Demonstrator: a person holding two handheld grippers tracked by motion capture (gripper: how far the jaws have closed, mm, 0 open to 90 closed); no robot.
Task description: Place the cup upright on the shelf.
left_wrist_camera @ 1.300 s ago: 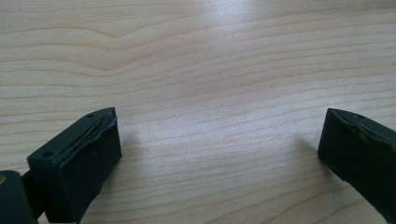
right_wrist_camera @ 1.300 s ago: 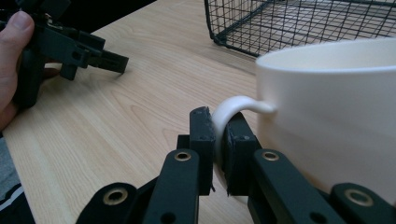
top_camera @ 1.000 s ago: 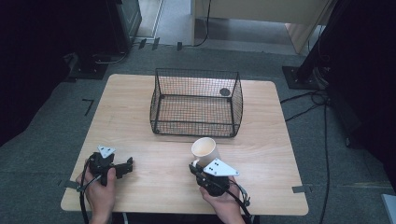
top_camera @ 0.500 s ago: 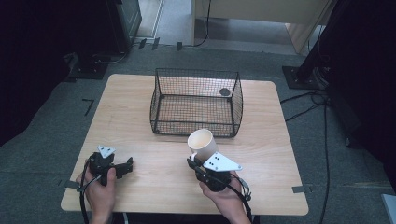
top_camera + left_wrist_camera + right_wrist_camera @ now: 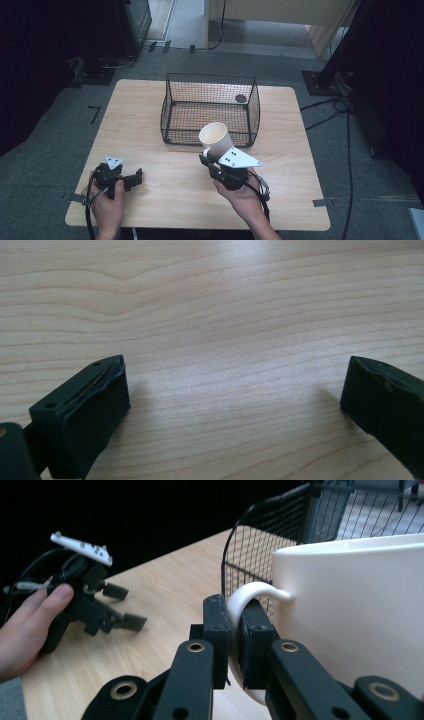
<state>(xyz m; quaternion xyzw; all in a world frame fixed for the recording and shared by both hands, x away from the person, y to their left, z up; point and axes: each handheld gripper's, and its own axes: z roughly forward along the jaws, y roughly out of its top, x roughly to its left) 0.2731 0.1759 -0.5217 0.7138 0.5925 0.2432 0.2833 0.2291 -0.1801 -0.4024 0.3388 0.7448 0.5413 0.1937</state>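
A cream mug (image 5: 216,139) hangs just in front of the black wire basket (image 5: 210,107), lifted off the table. My right gripper (image 5: 206,159) is shut on the mug's handle (image 5: 239,610), and the mug body (image 5: 350,615) rises large on the right of the right gripper view. My left gripper (image 5: 135,177) rests low at the table's front left, open, its fingers (image 5: 85,410) spread wide over bare wood with nothing between them. The left gripper (image 5: 112,607) also appears farther off in the right gripper view, held in a hand.
The wooden table (image 5: 150,100) carries the basket at its back middle; a small dark round object (image 5: 240,98) lies inside at the basket's far right corner. Black stands and cables (image 5: 340,105) sit on the floor around the table.
My right gripper has raised the mug and carried it forward toward the basket's front wall. The left gripper has stayed in place.
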